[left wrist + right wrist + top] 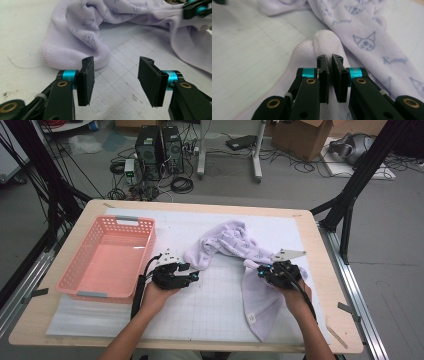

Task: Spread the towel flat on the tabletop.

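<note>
Our left fingers (pixel 86 81) stand wide apart with nothing between them in the left gripper view; the lavender towel (pixel 82 32) has its rounded hem just ahead, toward eleven o'clock. In the right gripper view our right fingers (pixel 323 76) are pressed nearly together on a pinched fold of the towel (pixel 325 42), though how much cloth they hold is hard to judge. From the high view the towel (pixel 235 245) arches across the desk (pixel 320 270) from nine to three o'clock, left gripper (pixel 191 276) nearest its free end, with the pink basket (pixel 107 257) beyond at nine.
</note>
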